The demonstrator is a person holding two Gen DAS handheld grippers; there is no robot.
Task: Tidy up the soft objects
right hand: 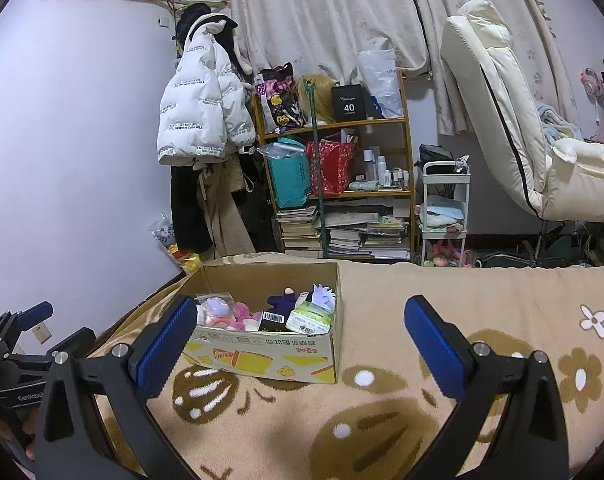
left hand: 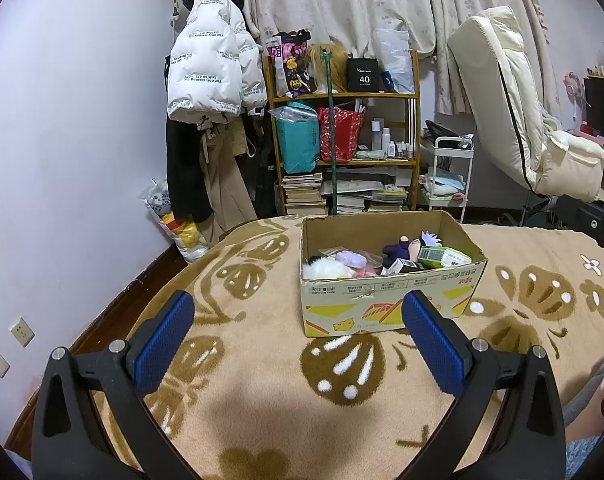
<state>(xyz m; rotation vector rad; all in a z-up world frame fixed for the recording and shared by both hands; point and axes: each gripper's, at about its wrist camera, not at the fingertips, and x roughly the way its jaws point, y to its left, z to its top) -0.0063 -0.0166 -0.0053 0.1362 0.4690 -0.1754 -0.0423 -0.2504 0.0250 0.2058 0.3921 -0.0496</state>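
Note:
An open cardboard box [left hand: 386, 300] [right hand: 269, 356] stands on the beige patterned blanket. Inside it lie a white fluffy toy [left hand: 326, 269], a lilac toy in a clear bag [left hand: 352, 258] [right hand: 217, 307], a dark purple doll [left hand: 398, 249] [right hand: 282, 301], pink soft items [right hand: 243, 314] and a green tissue pack [left hand: 442, 257] [right hand: 312, 317]. My left gripper [left hand: 299, 308] is open just short of the box's near wall, nothing between its blue pads. My right gripper [right hand: 302, 316] is open too, its left pad in front of the box's left corner. The left gripper's body [right hand: 21, 356] shows at the far left of the right wrist view.
The blanket [left hand: 261, 400] covers a bed running to the wall on the left. Beyond the bed stand a wooden shelf [left hand: 342, 152] packed with bags and books, a white puffer jacket [left hand: 209, 60] on a rack, a small white cart [left hand: 448, 176] and a cream reclining chair [left hand: 514, 120].

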